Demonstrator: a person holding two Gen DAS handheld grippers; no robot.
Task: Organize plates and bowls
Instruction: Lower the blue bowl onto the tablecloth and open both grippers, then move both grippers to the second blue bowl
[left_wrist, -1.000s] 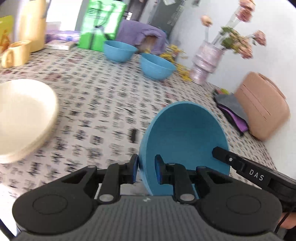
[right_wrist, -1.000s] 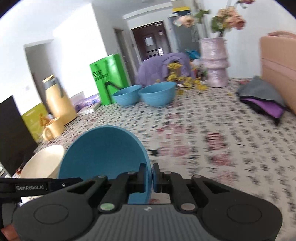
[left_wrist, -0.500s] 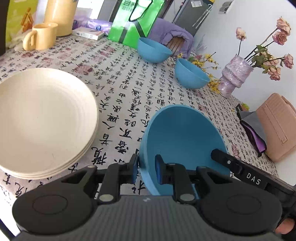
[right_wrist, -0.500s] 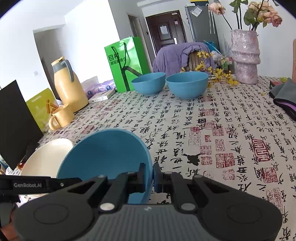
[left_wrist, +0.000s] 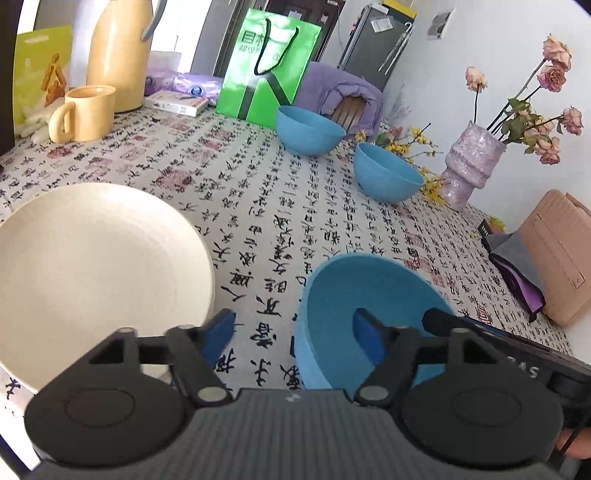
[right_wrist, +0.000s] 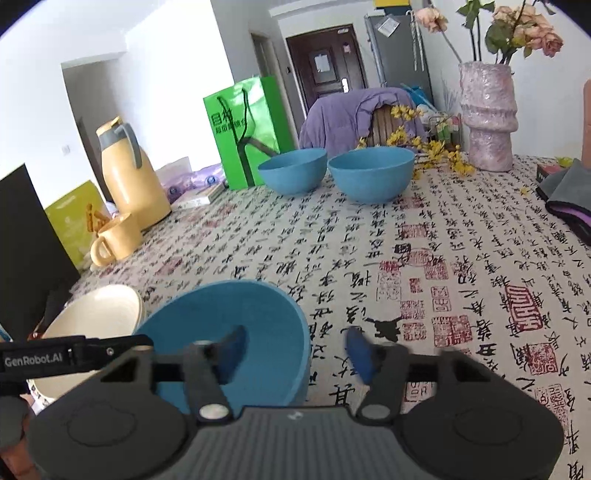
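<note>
Calligraphy-print tablecloth (left_wrist: 258, 206) covers the whole table. Nearest, both grippers gape wide astride opposite rims of the near blue bowl (left_wrist: 369, 295), gripping nothing: left gripper (left_wrist: 291, 334), right gripper (right_wrist: 295, 347), both angled down. Pulling back carelessly could snag that rim. Beside it sits the cream plate stack (left_wrist: 92, 266); two blue bowls (right_wrist: 371, 173) wait beyond.

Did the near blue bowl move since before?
Yes. The blue bowl tipped from steeply tilted down to sitting on the tablecloth beside the plates.
</note>
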